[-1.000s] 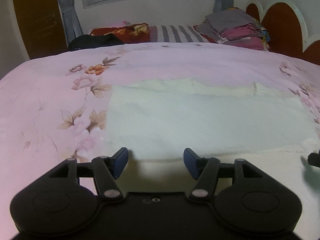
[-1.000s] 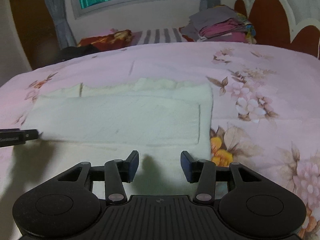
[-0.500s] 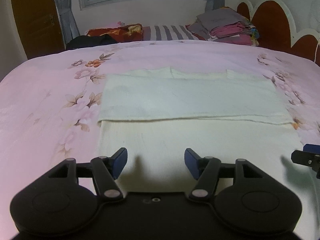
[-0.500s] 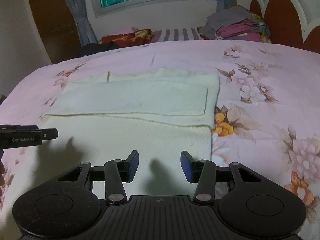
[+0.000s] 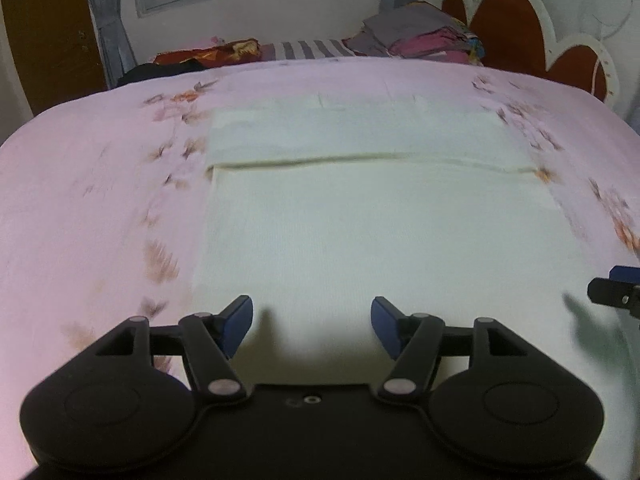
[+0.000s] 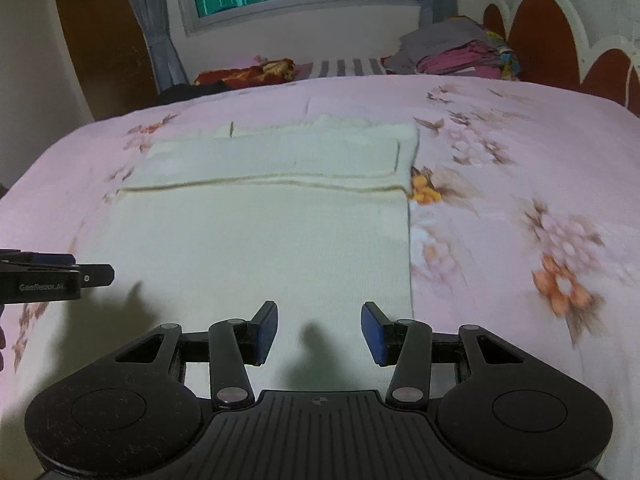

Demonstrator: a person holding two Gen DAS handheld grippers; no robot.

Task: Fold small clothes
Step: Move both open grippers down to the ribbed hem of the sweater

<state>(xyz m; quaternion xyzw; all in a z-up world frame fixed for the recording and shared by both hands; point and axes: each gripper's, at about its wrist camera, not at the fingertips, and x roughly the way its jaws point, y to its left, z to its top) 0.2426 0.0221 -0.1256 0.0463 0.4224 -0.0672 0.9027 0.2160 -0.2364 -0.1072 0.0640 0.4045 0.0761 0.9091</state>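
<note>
A cream knitted garment (image 5: 372, 224) (image 6: 256, 236) lies flat on the pink flowered bedspread, with its far part folded over toward me along a straight edge. My left gripper (image 5: 311, 320) hovers above the garment's near left part; its jaws are opening and nothing is between them. My right gripper (image 6: 319, 326) hangs over the near right part, close to the garment's right edge, open and empty. Each gripper's tip shows at the side of the other's view.
The pink flowered bedspread (image 5: 92, 208) covers the bed all round. At the far end lie a stack of folded clothes (image 5: 424, 38) (image 6: 456, 50), a striped pillow (image 5: 308, 49) and a dark cloth (image 5: 164, 70). A red and white headboard (image 5: 520, 28) stands right.
Both grippers have drawn back toward the near edge of the bed, so more of the garment's near part now shows. The fold stays lying as it was.
</note>
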